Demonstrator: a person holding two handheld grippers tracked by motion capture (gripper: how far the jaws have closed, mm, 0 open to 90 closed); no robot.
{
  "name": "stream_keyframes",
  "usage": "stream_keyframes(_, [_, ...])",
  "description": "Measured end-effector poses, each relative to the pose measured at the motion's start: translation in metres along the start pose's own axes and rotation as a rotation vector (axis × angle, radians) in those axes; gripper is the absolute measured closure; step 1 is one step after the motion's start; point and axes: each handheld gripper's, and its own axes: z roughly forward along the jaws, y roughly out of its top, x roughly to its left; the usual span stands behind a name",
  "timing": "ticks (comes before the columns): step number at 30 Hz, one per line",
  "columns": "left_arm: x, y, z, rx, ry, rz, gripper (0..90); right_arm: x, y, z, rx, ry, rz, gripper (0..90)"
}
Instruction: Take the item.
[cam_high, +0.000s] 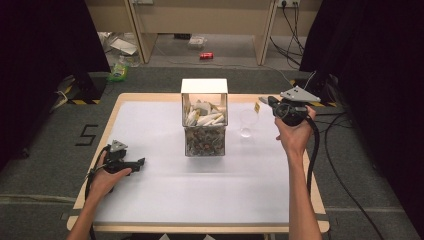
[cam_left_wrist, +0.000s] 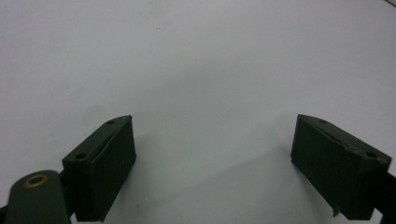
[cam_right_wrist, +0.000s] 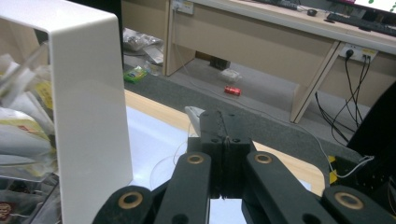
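High view, yellow tag (cam_high: 257, 107) at right gripper (cam_high: 264, 100), lettering unreadable

Small flat sachet (cam_high: 257, 106), yellow-faced, pale at its edge, pinched at the closed tips of right gripper (cam_high: 263, 102), held off the table near clear empty cup (cam_high: 247, 123), upright on white sheet right of box (cam_high: 204, 120).
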Motion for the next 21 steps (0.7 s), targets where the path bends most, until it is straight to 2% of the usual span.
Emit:
stream_keyframes(13, [0.0, 0.0, 0.0, -0.002, 0.001, -0.001, 12.9, 0.001, -0.011, 0.017, 0.018, 0.004, 0.025, 90.0])
stream_keyframes(21, [0.0, 0.0, 0.0, -0.002, 0.001, -0.001, 12.9, 0.004, -0.014, 0.03, 0.045, 0.0, 0.018, 90.0])
